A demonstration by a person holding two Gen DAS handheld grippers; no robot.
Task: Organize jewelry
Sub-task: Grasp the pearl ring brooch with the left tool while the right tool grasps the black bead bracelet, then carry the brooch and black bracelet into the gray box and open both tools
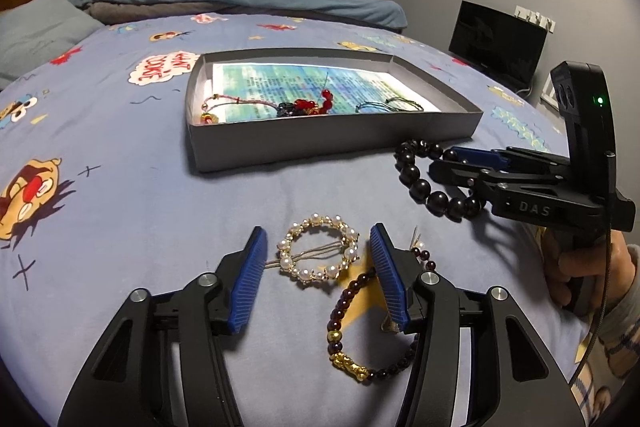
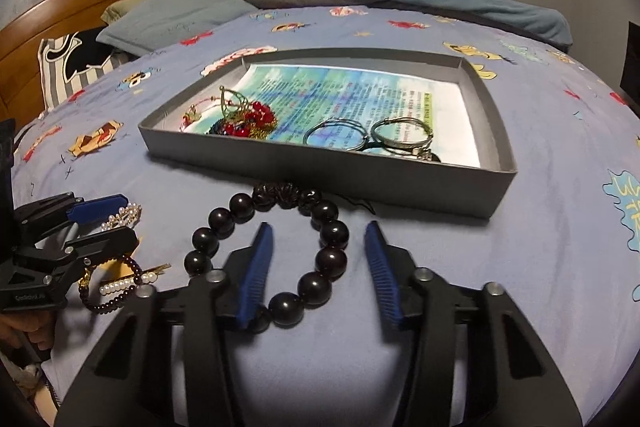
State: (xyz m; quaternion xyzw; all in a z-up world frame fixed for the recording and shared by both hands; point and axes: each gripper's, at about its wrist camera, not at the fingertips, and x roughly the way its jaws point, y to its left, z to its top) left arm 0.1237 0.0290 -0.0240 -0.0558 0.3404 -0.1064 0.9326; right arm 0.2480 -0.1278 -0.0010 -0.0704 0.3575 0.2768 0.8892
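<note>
left gripper (image 1: 318,259) tilted down, fingers apart astride pearl ring (image 1: 319,252) | right gripper (image 2: 318,269) fingers apart around dark beads (image 2: 328,239)

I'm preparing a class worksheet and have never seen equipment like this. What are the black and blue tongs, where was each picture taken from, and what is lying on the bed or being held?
There is no robot here. A person holds a gripper in each hand, and each gripper has a wide-angle camera looking along its two blue-padded fingers. One picture comes from the left gripper, the other from the right gripper.

On the cartoon bedsheet stands a shallow grey box holding red beads and metal bangles. Outside the box lie a pearl ring clip, a dark red bracelet and a black bead bracelet.

The left jaws stand open around the pearl clip. The right jaws straddle one side of the black bracelet. Nothing is gripped yet.
</note>
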